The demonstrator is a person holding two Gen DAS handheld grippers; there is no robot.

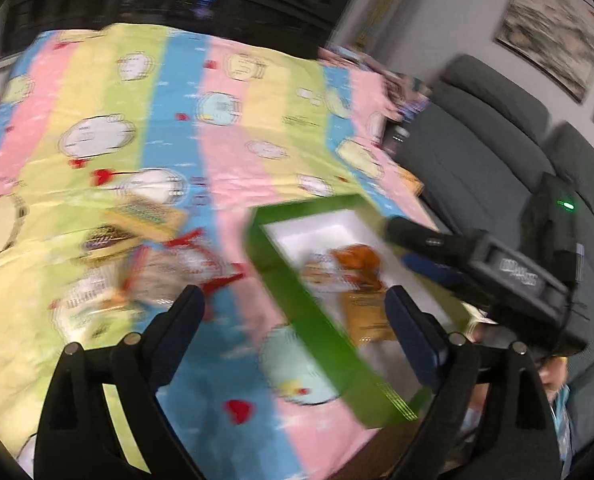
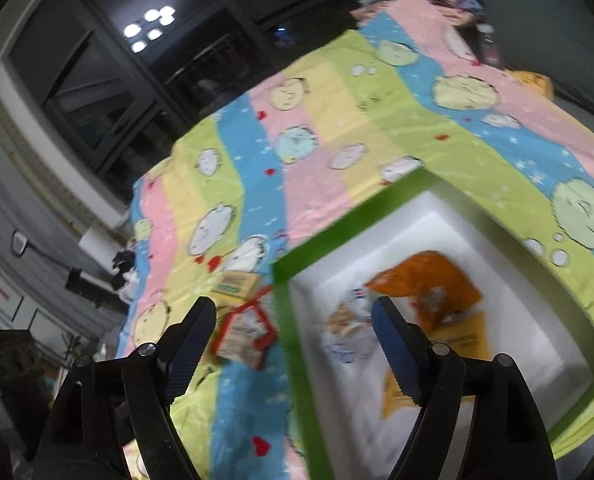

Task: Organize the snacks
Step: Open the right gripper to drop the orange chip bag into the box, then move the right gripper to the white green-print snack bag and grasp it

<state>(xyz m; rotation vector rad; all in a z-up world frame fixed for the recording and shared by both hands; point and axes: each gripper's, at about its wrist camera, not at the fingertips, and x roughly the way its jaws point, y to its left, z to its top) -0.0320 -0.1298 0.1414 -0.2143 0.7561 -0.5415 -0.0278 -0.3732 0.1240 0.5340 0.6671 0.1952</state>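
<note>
1. A striped cloth (image 1: pixel 177 128) in pink, yellow, green and blue, printed with round cartoon faces, covers the whole surface.
2. Left of centre on the cloth lies a loose cluster of snacks: a tan box (image 2: pixel 237 283) farthest from the cameras and a red-edged packet (image 2: pixel 244 334) just beside it, nearer. They are blurred in the left wrist view.
3. The left gripper (image 1: pixel 295 312) has its fingers spread wide with nothing between them; it hangs above the cloth, one finger toward the loose snacks and the other over the green box.
4. The green box (image 1: pixel 297 296) with a white lining sits right of the loose snacks, apart from them. Inside lie an orange packet (image 2: pixel 425 280), a white packet with a blue print (image 2: pixel 349 336) and a yellow packet (image 2: pixel 461 336), overlapping.
5. The right gripper (image 2: pixel 295 328) is also open and empty, one finger over the box interior. In the left wrist view it reaches in from the right, over the box's far right rim.
6. A grey sofa (image 1: pixel 477 140) stands at the right.
</note>
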